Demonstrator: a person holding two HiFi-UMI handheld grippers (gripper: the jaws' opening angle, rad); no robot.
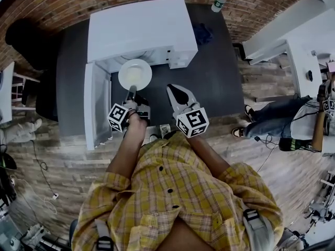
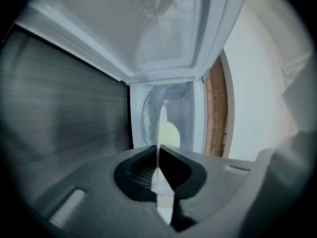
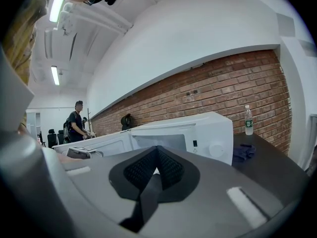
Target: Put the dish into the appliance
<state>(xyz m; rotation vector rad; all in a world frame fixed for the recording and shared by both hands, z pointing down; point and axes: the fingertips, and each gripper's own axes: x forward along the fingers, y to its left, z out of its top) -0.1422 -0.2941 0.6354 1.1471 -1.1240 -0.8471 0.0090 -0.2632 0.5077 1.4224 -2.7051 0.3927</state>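
Jaws of left gripper (image 2: pixel 159 158) tight on rim of white dish (image 1: pixel 135 73) before open microwave (image 1: pixel 141 30); right gripper (image 3: pixel 157 156) jaws together, empty.

Microwave (image 1: pixel 141 27) on table (image 1: pixel 220 82), door (image 1: pixel 97 103) open to left — dish (image 1: pixel 135 74) before opening, in left tool (image 1: pixel 132 91); bottle (image 1: pixel 220 0) behind microwave.

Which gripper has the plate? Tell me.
The left gripper: it is shut on the rim of the white plate at the open microwave. The right gripper is shut on nothing.
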